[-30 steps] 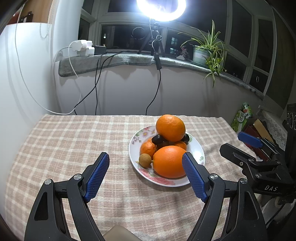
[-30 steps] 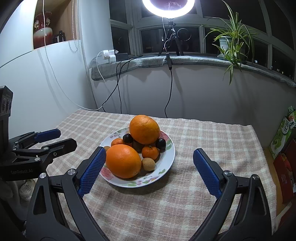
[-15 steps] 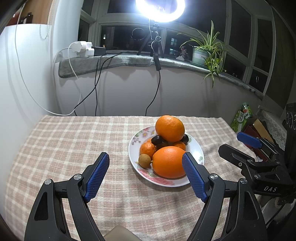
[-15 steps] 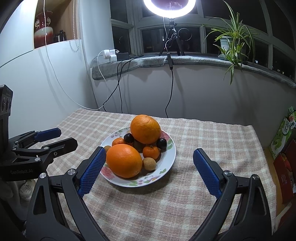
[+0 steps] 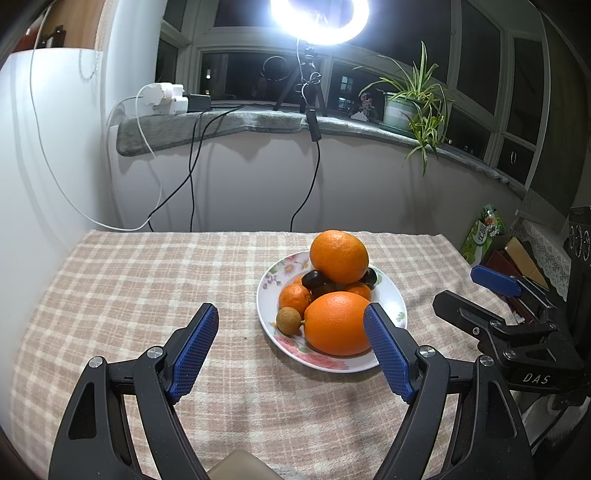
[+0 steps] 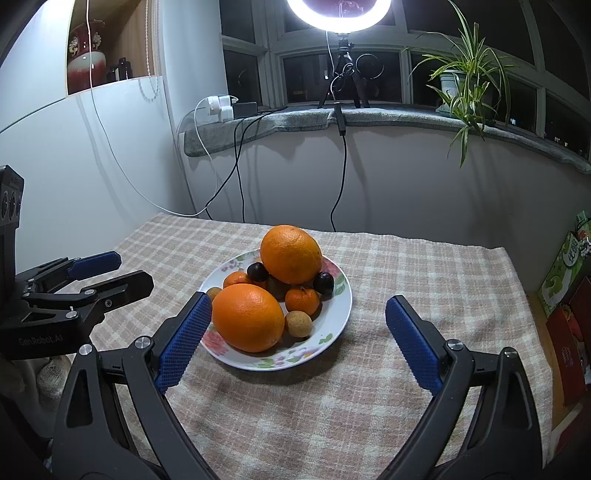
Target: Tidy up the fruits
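Observation:
A white flowered plate [image 5: 393, 314] [image 6: 338, 314] on the checked tablecloth holds a pile of fruit. Two big oranges show: one in front [image 5: 336, 323] [image 6: 247, 317], one on top at the back [image 5: 339, 256] [image 6: 290, 254]. Small tangerines [image 5: 293, 298] [image 6: 302, 300], dark plums [image 5: 314, 279] [image 6: 257, 272] and brown longans [image 5: 288, 321] [image 6: 297, 323] lie between them. My left gripper [image 5: 291, 341] is open and empty, just short of the plate's left side. My right gripper [image 6: 298, 334] is open and empty, its left finger beside the front orange.
The checked tablecloth [image 5: 147, 280] [image 6: 424, 280] covers the table up to a white wall. Cables hang from the grey windowsill [image 5: 221, 125]. A ring light [image 6: 338, 14] and a potted plant [image 6: 465, 85] stand there. Boxes [image 5: 517, 258] sit off the table's right edge.
Both grippers have drifted very slightly relative to the plate. Both stay open. The fruit has not moved.

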The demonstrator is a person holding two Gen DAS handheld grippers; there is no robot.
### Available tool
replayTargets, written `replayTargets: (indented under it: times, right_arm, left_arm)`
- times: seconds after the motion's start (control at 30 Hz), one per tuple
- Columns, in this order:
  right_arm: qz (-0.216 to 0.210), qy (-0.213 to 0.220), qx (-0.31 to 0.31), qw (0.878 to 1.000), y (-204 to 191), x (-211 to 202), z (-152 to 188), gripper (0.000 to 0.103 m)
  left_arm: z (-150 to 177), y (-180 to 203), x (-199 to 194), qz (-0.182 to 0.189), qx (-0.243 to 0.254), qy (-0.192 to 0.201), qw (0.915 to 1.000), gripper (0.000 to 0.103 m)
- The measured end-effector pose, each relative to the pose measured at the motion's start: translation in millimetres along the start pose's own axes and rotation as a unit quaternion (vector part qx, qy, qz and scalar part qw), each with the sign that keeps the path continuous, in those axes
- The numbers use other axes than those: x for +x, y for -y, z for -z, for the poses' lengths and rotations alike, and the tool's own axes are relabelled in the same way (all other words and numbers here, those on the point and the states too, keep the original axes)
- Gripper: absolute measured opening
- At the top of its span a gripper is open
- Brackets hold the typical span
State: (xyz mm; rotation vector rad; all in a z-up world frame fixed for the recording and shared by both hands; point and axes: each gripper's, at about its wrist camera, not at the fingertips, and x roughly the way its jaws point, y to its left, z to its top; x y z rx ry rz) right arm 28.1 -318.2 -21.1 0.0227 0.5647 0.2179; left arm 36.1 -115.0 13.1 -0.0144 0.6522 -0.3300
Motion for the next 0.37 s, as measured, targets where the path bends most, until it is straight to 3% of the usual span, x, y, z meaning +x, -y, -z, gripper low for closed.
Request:
replayTargets:
  times: [0.37]
  right_arm:
    - [-0.001,-0.005,0.000,1.000,0.7,3.1,2.4,0.097]
  left_arm:
    - [-1.1,-2.3,0.7,-0.001,0.000,0.000,1.0000,0.081]
